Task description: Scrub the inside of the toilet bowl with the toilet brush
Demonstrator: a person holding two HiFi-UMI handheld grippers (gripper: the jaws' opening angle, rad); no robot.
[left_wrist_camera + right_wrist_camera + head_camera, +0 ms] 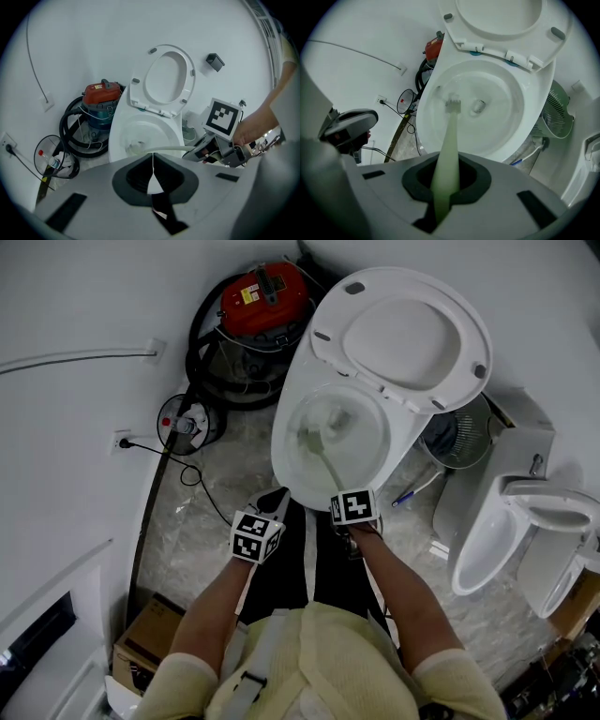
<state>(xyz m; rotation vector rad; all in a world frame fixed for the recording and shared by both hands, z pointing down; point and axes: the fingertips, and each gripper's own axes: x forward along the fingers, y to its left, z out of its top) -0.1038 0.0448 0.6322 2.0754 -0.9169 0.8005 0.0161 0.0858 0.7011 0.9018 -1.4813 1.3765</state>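
Observation:
A white toilet bowl [286,427] stands with its seat and lid [403,338] raised. A pale green toilet brush [449,140] reaches into the bowl [525,117], its bristle head [453,105] on the left inner wall. My right gripper [443,190] is shut on the brush handle. In the head view that right gripper [351,517] is at the bowl's front rim, the brush [323,454] running into the bowl. My left gripper [152,176] is shut with nothing in it and hangs left of the right one, in front of the toilet [140,131]. The head view shows the left gripper [261,532].
A red-topped vacuum with black hose [253,315] stands left of the toilet. A small black wire bin [187,420] and a cable lie on the floor at left. A fan [459,437] and a second white toilet [506,531] are at right. A cardboard box [141,643] sits lower left.

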